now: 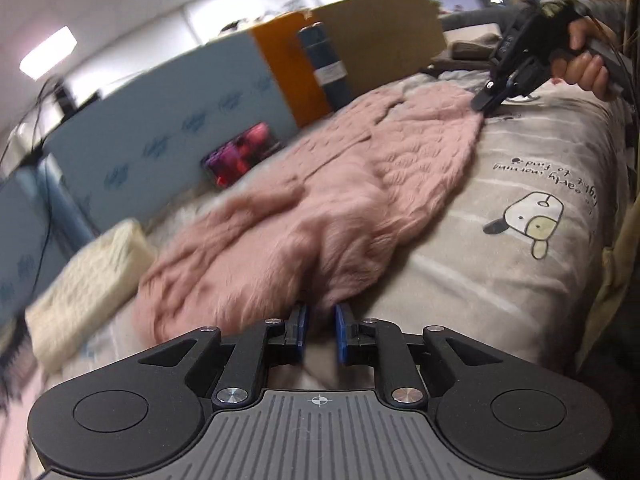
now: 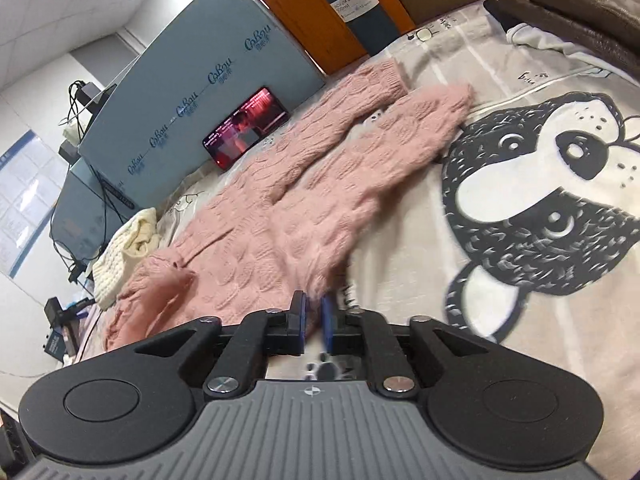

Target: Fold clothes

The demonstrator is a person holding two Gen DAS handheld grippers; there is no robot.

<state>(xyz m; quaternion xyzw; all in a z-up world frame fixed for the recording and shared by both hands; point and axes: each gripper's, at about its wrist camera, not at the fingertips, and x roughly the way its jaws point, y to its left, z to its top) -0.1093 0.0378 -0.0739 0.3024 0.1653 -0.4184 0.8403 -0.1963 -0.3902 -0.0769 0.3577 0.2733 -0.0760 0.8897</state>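
While both grippers sat at one edge of the pink sweater [image 1: 320, 184], the garment lay spread on the cartoon-dog bedsheet [image 1: 500, 280] with its body running away from the jaws toward the phone [image 2: 246, 128] propped at the far side. That held edge ran from the left gripper [image 1: 320, 312] to the right gripper [image 1: 482, 104], the two well apart, so any fold would, I judged, carry this near edge forward over the body. From the left wrist view, the right gripper, held in a hand [image 1: 584, 64], had its tips nipped together on a corner of the knit, which tapered to a point at them. The left gripper's jaws stood at a narrow slit, with pink fuzz reaching into the tips; whether the pads truly pressed on it I could not tell. The sweater was a thick, fluffy cable knit, rumpled near the left jaws and flatter toward the far end, where its two sleeves [image 2: 376, 108] lay side by side. A cream knit [image 1: 88, 280] sat just beside it, apart from the work.
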